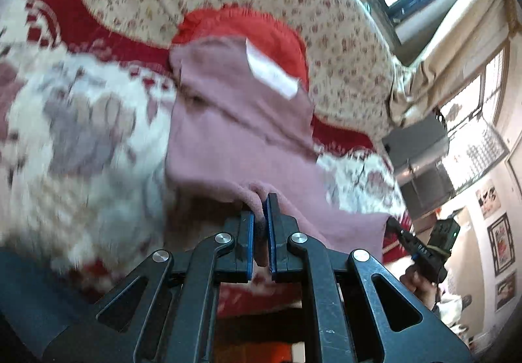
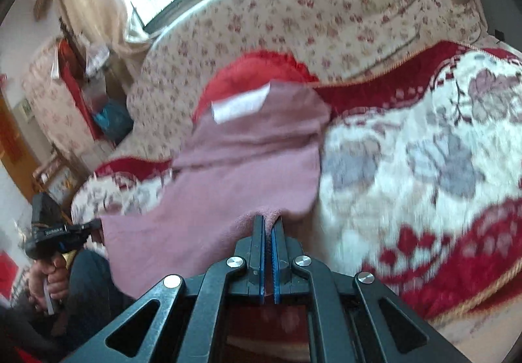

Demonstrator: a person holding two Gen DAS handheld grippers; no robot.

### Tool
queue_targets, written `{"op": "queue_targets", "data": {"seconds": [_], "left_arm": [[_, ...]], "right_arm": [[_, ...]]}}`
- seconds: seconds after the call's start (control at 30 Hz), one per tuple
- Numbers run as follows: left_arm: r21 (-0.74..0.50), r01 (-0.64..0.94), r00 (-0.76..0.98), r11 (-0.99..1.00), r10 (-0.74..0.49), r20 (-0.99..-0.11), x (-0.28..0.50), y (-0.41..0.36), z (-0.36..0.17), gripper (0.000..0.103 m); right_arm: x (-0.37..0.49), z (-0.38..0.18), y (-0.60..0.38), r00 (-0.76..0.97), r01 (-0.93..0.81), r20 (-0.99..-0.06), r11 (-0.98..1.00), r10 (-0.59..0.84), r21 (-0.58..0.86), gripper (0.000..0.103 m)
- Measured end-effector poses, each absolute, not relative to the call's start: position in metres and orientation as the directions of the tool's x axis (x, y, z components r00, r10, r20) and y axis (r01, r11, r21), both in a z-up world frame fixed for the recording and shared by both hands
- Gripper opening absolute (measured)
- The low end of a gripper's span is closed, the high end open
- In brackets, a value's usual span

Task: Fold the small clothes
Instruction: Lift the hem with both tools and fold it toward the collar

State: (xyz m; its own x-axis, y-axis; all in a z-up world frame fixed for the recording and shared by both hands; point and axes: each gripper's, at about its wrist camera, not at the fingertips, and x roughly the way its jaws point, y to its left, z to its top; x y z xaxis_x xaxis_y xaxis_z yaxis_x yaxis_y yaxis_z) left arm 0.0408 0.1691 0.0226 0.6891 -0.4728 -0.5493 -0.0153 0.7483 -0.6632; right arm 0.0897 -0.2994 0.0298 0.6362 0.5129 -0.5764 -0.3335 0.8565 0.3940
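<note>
Your left tool [image 1: 261, 209] and right tool [image 2: 269, 226] each pinch the near edge of the dusty-pink fleece garment [image 1: 235, 121], jaws nearly closed on fabric. It hangs above the red-and-cream floral blanket [image 1: 81, 134], its white label [image 1: 272, 71] at the far end.

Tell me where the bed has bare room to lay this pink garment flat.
Free: the white-and-red blanket on the side away from the pink garment, bordered by the floral sheet behind. Crowded: the middle, where the red garment lies under the pink one, held by the left gripper and right gripper.
</note>
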Motion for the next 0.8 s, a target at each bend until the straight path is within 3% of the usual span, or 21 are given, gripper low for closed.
{"op": "queue_targets", "data": {"seconds": [0.3,0.8], "left_arm": [[-0.628,-0.106,0.760,0.771,-0.344,-0.551,0.129,0.198,0.060,0.005],[-0.551,-0.192,0.781,0.812,-0.214,-0.587,0.323,0.204,0.012,0.005]], "right_arm": [[0.206,0.071,-0.283,0.686,-0.266,-0.549,0.866,0.478,0.423,0.003],[0.371,0.018,-0.258,0.703,-0.076,-0.620,0.904,0.349,0.422,0.003]]}}
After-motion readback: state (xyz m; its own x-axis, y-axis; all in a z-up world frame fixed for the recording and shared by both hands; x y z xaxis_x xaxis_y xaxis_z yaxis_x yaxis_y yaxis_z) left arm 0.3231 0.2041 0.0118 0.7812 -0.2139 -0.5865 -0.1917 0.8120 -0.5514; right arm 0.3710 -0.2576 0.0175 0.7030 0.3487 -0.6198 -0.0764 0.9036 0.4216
